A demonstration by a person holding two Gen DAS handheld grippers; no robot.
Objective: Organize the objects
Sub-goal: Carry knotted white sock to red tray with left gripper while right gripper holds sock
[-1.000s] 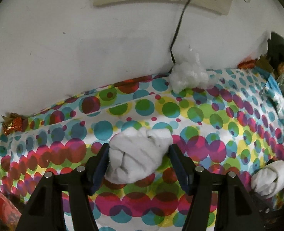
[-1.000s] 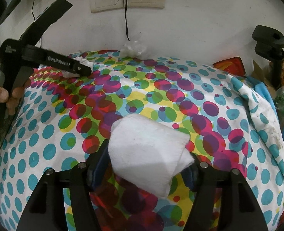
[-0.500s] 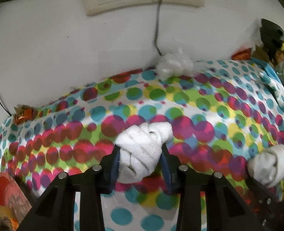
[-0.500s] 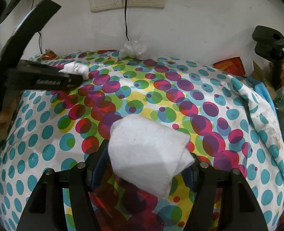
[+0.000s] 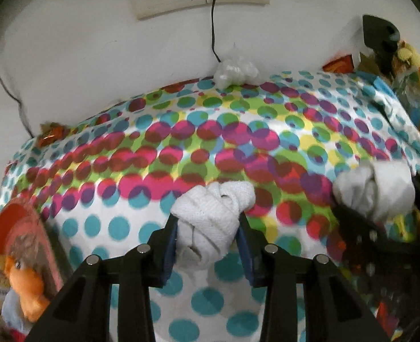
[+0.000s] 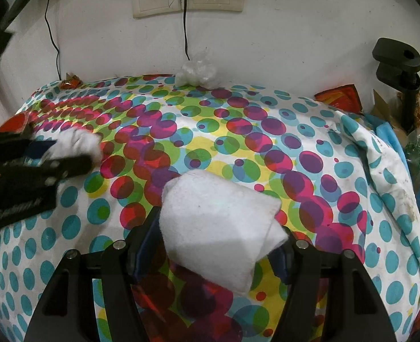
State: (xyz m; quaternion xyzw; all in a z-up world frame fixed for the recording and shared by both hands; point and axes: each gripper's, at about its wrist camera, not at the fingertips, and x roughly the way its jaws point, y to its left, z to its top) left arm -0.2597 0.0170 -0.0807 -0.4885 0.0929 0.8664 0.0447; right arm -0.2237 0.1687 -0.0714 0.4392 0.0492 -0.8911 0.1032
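The left gripper (image 5: 208, 235), wide around the knotted white cloth (image 5: 212, 213) a second ago, now clamps it and carries it over the dotted tablecloth (image 5: 238, 131), so the pick is made. The right gripper (image 6: 212, 245) grips the folded white towel (image 6: 218, 222), unchanged. The knotted cloth's long axis runs up out of the jaws, its knot end pointing toward the wall.

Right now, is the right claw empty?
No, the right claw is clamped on a folded white cloth, which bulges up between its two fingers above the dotted sheet.
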